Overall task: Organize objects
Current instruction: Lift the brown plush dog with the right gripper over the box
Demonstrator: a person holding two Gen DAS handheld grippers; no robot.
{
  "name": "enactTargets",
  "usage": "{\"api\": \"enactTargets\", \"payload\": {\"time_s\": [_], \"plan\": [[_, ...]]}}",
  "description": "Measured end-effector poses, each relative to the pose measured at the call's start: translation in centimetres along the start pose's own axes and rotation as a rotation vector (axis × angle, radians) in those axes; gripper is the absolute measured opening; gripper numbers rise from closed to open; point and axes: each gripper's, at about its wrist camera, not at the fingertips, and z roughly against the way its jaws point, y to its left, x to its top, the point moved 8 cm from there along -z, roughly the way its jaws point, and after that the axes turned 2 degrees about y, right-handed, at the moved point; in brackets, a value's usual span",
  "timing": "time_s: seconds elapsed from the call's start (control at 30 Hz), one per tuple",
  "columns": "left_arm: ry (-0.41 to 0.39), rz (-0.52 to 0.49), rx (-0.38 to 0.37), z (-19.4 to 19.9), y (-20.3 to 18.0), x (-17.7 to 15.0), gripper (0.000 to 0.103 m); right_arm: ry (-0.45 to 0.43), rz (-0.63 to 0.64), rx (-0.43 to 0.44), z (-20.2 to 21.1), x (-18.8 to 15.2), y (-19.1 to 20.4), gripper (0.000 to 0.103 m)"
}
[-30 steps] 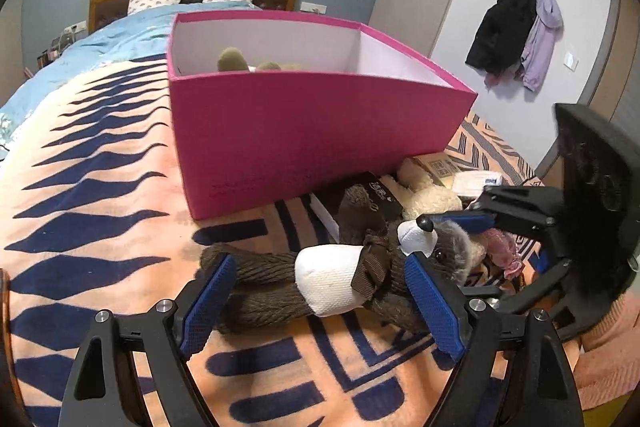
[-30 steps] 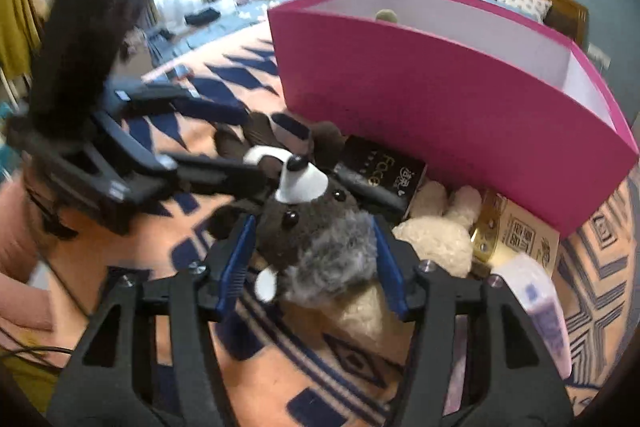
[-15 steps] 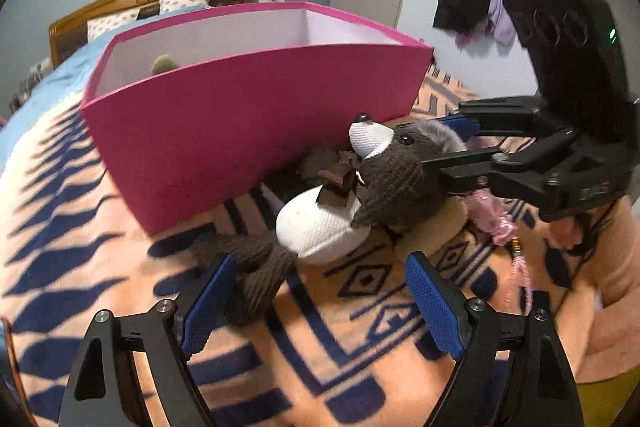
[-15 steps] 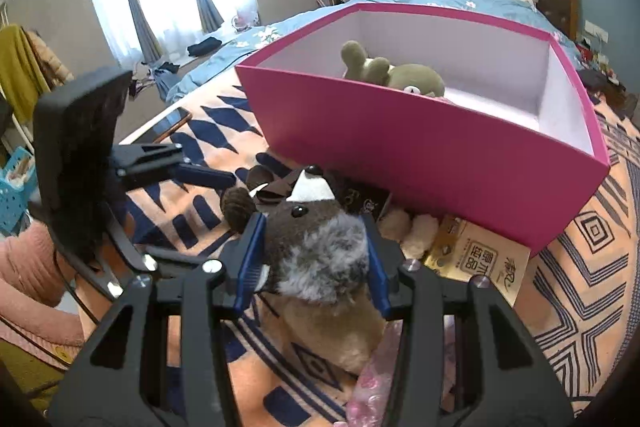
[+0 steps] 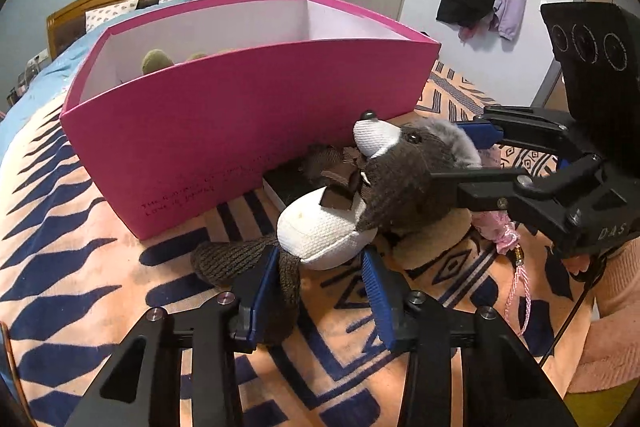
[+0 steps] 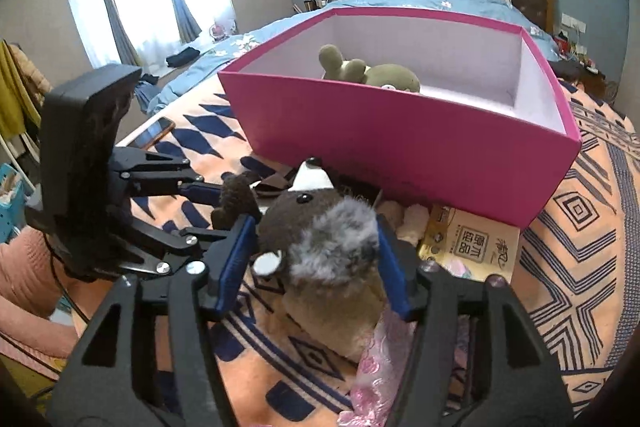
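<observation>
While both black two-finger grippers angle downward over a bed covered by a peach blanket with navy diamond patterns (image 5: 100, 227), they share one toy between them. That toy is a brown knitted plush animal with a white belly and white snout (image 5: 384, 183), lying on the blanket just in front of a large pink cardboard box with a white inside (image 5: 248, 115).

From the right side of the left wrist view, the right gripper (image 6: 316, 255) reaches in, its blue-padded jaws clamped on the toy's furry grey-topped head, which is raised off the blanket.

Nearer the lower edge of that view, the left gripper (image 5: 320, 291) has just been closing; its jaws have drawn in around the toy's lower body and one dangling leg, the left pad against the leg. Whether the right pad presses the belly cannot be told.

The plush animal's long axis runs from its legs at lower left up to its head at upper right in the left wrist view, snout tilted up toward the box wall.

Inside the box lies an olive-green plush toy (image 6: 376, 73). Dark lettering on the box's front wall is too small to read. The right gripper's body shows the letters "DAS". Beside the box, a flat tan packet with printed Chinese characters (image 6: 476, 247) rests on the blanket.
</observation>
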Motion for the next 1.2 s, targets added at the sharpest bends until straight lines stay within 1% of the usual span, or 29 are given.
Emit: {"api": "enactTargets", "payload": {"time_s": [0.13, 0.23, 0.33, 0.53, 0.7, 0.83, 0.93, 1.03, 1.1, 1.2], "plan": [[-0.022, 0.013, -0.019, 1.3, -0.2, 0.1, 0.042, -0.011, -0.017, 0.019, 0.4, 0.3, 0.0, 0.051], [-0.056, 0.0, -0.007, 2.6, 0.0, 1.2, 0.042, -0.032, 0.0, 0.029, 1.3, 1.0, 0.5, 0.051], [-0.098, -0.017, 0.011, 4.5, -0.3, 2.3, 0.042, -0.071, 0.013, 0.041, 2.9, 2.2, 1.0, 0.051], [-0.186, -0.046, 0.053, 8.1, -0.3, 6.0, 0.042, -0.148, 0.021, 0.086, 5.5, 5.5, 1.4, 0.051], [-0.225, -0.07, 0.114, 9.6, 0.6, 10.0, 0.042, -0.212, 0.034, 0.118, 6.8, 9.3, 1.1, 0.051], [-0.238, -0.059, 0.153, 9.6, 2.4, 12.8, 0.043, -0.236, 0.021, 0.154, 6.5, 12.5, 0.3, 0.051], [-0.229, -0.025, 0.155, 9.1, 4.2, 14.3, 0.043, -0.239, 0.009, 0.168, 5.3, 14.8, -0.7, 0.051], [-0.218, 0.003, 0.163, 7.9, 6.3, 15.7, 0.043, -0.224, -0.01, 0.179, 3.6, 16.9, -2.1, 0.051], [-0.203, 0.035, 0.153, 6.8, 7.7, 16.5, 0.043, -0.213, -0.027, 0.186, 2.5, 18.0, -3.1, 0.051], [-0.176, 0.072, 0.151, 5.1, 9.6, 17.3, 0.043, -0.189, -0.055, 0.201, 0.6, 19.0, -4.6, 0.051]]}}
